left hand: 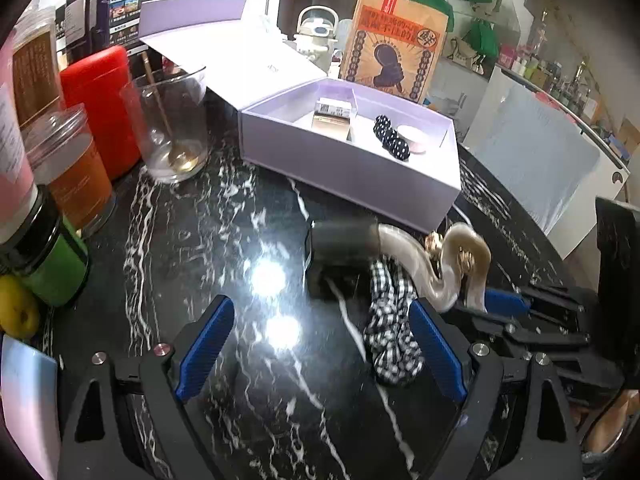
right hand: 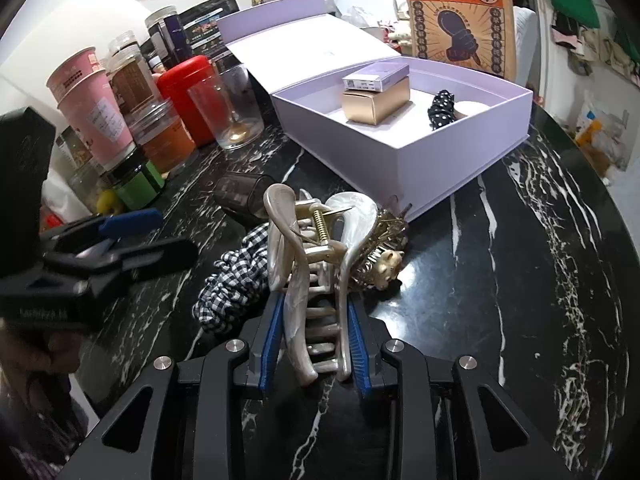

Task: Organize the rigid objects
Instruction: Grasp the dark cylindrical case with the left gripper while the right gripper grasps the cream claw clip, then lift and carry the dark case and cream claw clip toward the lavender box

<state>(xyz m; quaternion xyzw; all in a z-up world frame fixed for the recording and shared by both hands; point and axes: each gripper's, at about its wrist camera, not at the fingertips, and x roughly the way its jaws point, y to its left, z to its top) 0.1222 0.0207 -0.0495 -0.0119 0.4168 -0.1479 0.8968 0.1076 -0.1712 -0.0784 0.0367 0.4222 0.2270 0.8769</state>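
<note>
My right gripper [right hand: 316, 308] is shut on a pearl-coloured claw hair clip [right hand: 308, 248], its blue pads pressing both sides of the teeth just above the black marble table [right hand: 500, 280]. A checked scrunchie [right hand: 236, 284] lies to the clip's left and a small gold clip [right hand: 384, 264] to its right. A dark translucent clip [right hand: 244, 196] rests behind them. My left gripper [left hand: 322, 320] stands open over bare marble, with the scrunchie [left hand: 390, 340] by its right finger. The open lilac box [left hand: 352, 176] behind holds small boxes [left hand: 334, 114], a dotted scrunchie [left hand: 390, 138] and a round pink case [left hand: 412, 136].
A glass with a spoon [left hand: 176, 128], a red canister [left hand: 104, 108], several jars and pink paper cups [right hand: 88, 96] crowd the table's left side. A brown paper bag [left hand: 396, 40] stands behind the box. The table's round edge [right hand: 600, 208] curves down the right.
</note>
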